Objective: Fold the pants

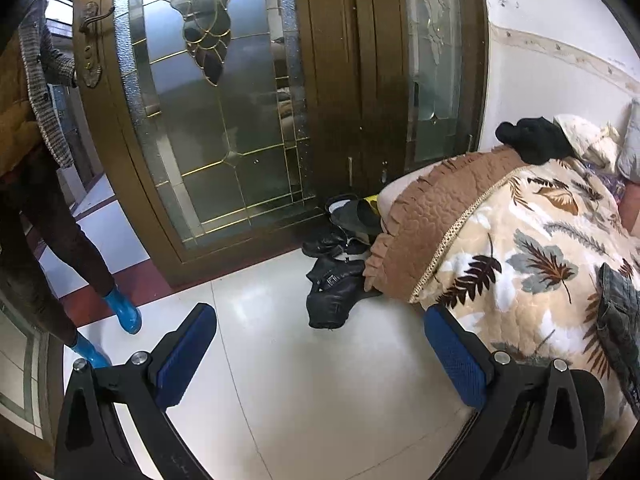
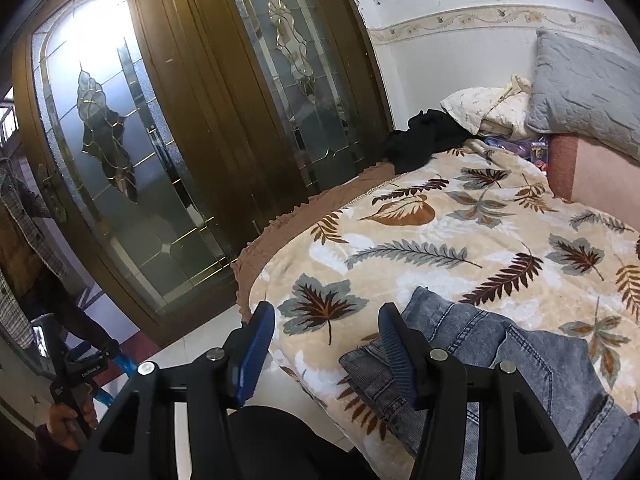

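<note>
Lying crumpled at the near edge of the leaf-patterned blanket (image 2: 420, 236), the jeans (image 2: 520, 360) are seen unfolded, so the folding is judged not yet begun: the legs still have to be laid flat, brought together and doubled over. In the right wrist view the right gripper (image 2: 326, 344) is held with its jaws apart and nothing between them, one blue pad just beside the denim edge at about 3 o'clock, no contact being discernible. In the left wrist view the left gripper (image 1: 320, 352) is likewise spread wide and empty, pointed at the pale floor (image 1: 280, 360), with only a strip of the jeans caught at 3 o'clock of that picture. Shown by that view alone are the dark shoes (image 1: 340, 264) heaped at the bed's foot near 12 o'clock; the grey pillow (image 2: 592, 92) is shown fully only by the right view.
</note>
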`<state>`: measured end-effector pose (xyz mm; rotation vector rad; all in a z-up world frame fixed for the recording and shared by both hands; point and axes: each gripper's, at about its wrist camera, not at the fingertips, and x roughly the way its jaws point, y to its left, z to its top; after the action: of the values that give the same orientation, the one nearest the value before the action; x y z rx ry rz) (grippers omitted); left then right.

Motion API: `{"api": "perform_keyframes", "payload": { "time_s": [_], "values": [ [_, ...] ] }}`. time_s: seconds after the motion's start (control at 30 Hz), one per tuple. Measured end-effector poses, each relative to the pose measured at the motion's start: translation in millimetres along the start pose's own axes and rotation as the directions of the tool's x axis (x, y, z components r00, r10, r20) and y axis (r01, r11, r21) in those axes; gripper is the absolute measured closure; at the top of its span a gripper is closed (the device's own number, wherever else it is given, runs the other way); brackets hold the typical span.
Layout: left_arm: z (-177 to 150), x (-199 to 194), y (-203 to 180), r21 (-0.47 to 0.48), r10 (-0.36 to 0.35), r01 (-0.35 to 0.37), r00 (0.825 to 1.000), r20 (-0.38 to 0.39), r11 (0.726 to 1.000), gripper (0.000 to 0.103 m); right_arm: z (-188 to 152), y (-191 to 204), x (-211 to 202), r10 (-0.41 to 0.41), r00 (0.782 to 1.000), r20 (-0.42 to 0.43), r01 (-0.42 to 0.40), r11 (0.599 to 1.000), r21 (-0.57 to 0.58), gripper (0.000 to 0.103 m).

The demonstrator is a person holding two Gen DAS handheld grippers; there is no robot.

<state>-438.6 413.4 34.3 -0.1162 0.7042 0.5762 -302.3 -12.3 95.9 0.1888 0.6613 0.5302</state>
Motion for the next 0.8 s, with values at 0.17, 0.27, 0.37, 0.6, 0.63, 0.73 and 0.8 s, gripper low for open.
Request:
{"api": "perform_keyframes", "payload": {
  "time_s": [0.17,0.27,0.37,0.6,0.63,0.73,0.8],
  "values": [
    [6,-14,-10,0.024,-0.005,0.005,0.999,0.034,1.000,0.000,-3,-4,-9,0.019,1.000,0.025,-0.019,1.000,-0.004,0.045],
    [9,-17,-21,0.044,-0.011,0.010,1.000,0.026,0.999,0.000,-6,-13,-15,0.016,0.999,0.037,-0.016,1.000,0.005,0.045],
    [11,-24,-28,0.049,-0.026,0.024,0.999,0.030,0.998,0.000,-9,-24,-22,0.012,0.999,0.051,-0.013,1.000,0.024,0.045],
    [12,-22,-34,0.051,-0.048,0.048,0.999,0.011,0.998,0.000,-13,-40,-30,-0.014,0.999,0.044,0.012,0.999,0.049,0.045],
    [13,-19,-34,0.052,-0.062,0.062,0.998,0.004,0.997,0.000,-14,-41,-30,-0.019,0.999,0.040,0.017,0.999,0.051,0.045],
    [18,1,-42,0.081,-0.118,0.121,0.992,-0.051,0.989,0.000,-17,-42,-24,-0.042,0.999,0.013,0.042,0.998,0.049,0.045],
    [24,21,-56,0.105,-0.169,0.180,0.980,-0.102,0.978,0.000,-20,-45,-17,-0.070,0.997,-0.018,0.071,0.996,0.058,0.045]
  ]
}}
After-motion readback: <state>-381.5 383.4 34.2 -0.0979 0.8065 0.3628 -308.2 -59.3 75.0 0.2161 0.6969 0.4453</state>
